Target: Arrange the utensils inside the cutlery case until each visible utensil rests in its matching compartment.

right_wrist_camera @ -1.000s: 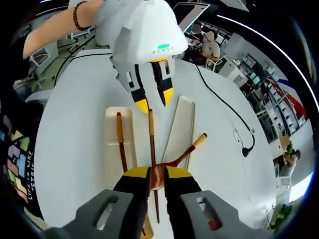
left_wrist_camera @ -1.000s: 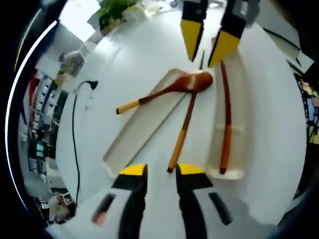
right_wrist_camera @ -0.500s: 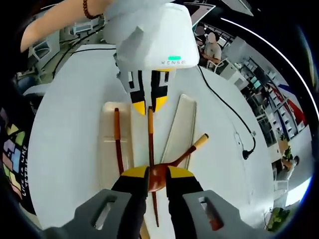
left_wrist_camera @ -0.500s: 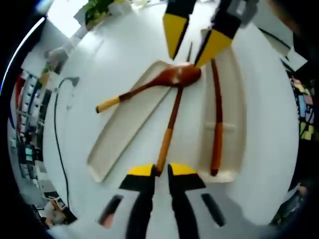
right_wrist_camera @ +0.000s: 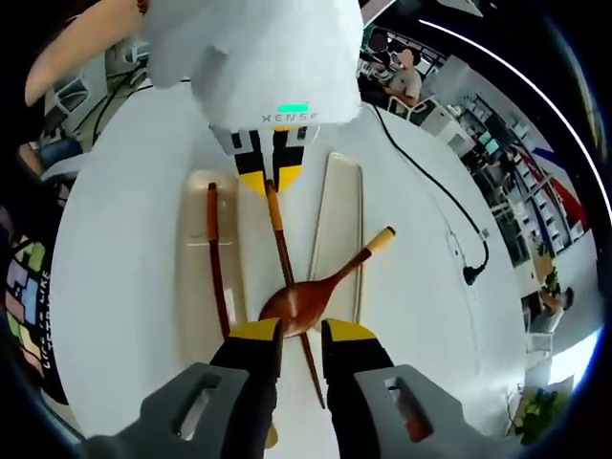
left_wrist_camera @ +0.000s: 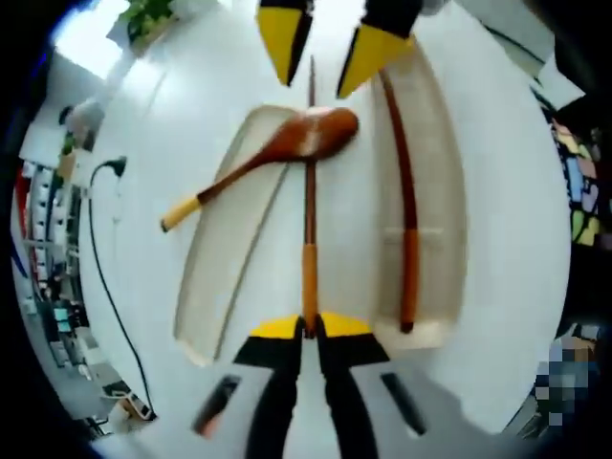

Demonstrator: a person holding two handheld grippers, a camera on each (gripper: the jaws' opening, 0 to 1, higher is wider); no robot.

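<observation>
A long wooden chopstick lies between two cream trays, crossing over the bowl of a wooden spoon. My left gripper is shut on the chopstick's lighter end. My right gripper stands open at the far tip, one jaw on each side. The spoon's handle slants across the left tray. A second chopstick rests inside the right tray. In the right gripper view, my right gripper straddles the chopstick just short of the spoon, and the left gripper pinches the far end.
A black cable snakes over the white table left of the trays and ends in a plug. A potted plant stands at the table's far edge. A person's arm reaches in behind the left gripper.
My left gripper moved up to the loose chopstick's end and shut on it. The chopstick now runs straight between both grippers. The right jaws have drawn back from the spoon bowl.
</observation>
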